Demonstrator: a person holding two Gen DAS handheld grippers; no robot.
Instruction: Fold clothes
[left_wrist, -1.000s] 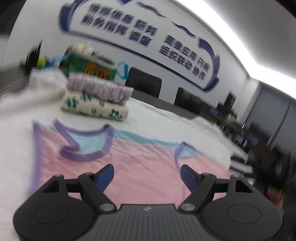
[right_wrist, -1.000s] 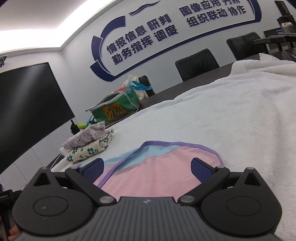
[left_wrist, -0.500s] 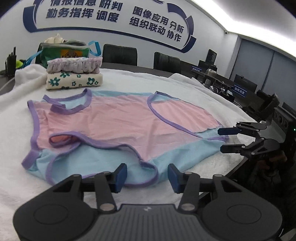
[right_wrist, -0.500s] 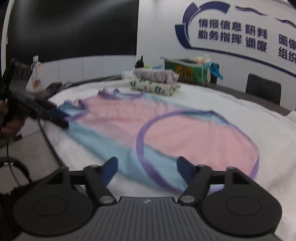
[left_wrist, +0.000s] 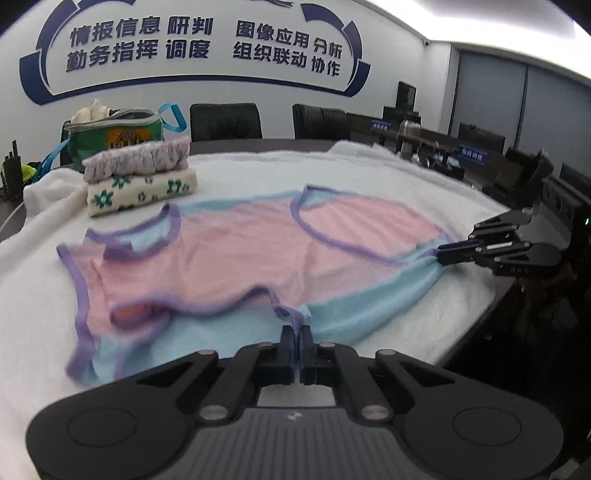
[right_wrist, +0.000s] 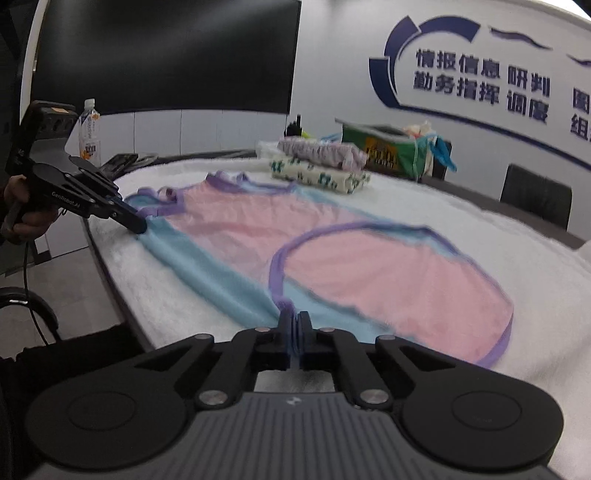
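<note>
**Both grippers clamped on the near hem of the pink and blue tank top**

My left gripper (left_wrist: 298, 332) is pinched tight on the near edge of the tank top (left_wrist: 258, 254), its jaws closed on a bunched bit of purple trim and light blue fabric. My right gripper (right_wrist: 294, 325) is closed the same way on the blue hem near the purple-bordered armhole. In the left wrist view I see that right gripper out at the garment's far right corner (left_wrist: 443, 254); in the right wrist view my left gripper bites the opposite corner (right_wrist: 138, 226), with my hand (right_wrist: 22, 206) wrapped around its handle.

The tank top lies spread on the white towel (left_wrist: 369, 173) that covers the table, pink panel up, blue layer showing along the near edge. Something orange shows through an armhole on the left, too blurred for me to identify.

Behind the garment sits a stack of folded clothes (left_wrist: 138, 181), a floral piece under a lilac one. Just beyond it stands a green bag (left_wrist: 114, 138). A plastic bottle (right_wrist: 89, 131) stands at the table's far left.
</note>
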